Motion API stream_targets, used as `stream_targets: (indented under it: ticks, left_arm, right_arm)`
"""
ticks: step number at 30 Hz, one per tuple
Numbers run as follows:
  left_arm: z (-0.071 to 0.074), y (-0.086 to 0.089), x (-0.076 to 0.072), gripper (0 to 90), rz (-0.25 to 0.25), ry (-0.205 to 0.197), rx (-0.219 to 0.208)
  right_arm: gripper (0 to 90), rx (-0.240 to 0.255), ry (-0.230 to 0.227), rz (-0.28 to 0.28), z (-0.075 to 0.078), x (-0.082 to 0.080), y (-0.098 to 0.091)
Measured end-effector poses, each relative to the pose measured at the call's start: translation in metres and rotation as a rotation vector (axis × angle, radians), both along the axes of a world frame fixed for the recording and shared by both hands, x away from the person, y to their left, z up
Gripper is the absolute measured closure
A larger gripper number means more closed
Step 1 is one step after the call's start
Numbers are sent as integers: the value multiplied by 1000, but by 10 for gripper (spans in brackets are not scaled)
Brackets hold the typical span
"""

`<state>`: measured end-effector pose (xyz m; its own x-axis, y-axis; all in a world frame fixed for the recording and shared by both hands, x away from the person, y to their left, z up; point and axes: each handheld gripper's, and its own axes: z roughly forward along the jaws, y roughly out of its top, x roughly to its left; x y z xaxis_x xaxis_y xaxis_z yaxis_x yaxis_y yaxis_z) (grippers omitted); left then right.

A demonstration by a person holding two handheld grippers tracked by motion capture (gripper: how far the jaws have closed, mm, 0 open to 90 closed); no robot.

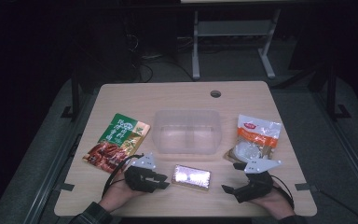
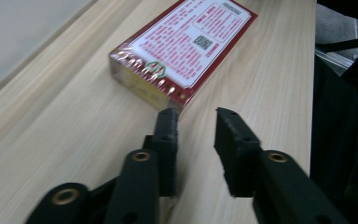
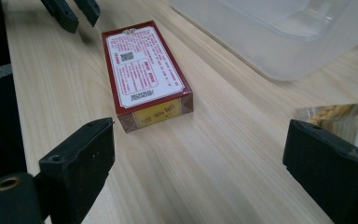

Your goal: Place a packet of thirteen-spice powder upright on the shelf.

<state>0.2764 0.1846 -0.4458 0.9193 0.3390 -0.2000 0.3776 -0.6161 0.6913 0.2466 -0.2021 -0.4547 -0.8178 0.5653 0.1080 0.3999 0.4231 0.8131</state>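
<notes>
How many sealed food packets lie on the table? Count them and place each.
2: the green-and-red packet lies left of the clear tub; the orange-and-white packet lies right of it. None seems hidden.

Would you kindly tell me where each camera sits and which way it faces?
High view: above the person's side, looking forward and down on the table; forearms and both hands show.
Left gripper view: rides the left gripper, facing the red box; its fingers show.
Right gripper view: rides the right gripper, facing the same box and clear tub.
All share the box.
</notes>
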Motion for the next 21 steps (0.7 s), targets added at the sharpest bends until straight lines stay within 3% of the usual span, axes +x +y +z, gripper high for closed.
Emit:
stream_targets:
  ticks: [8,21]
  left_arm:
    - [3,20,3,483,13,-32,-9]
    - [0,17,3,326,12,-67,-2]
  right_arm:
    - [85,18,-10,60,3,9,14]
    - [131,-31,-12,150,4,30,51]
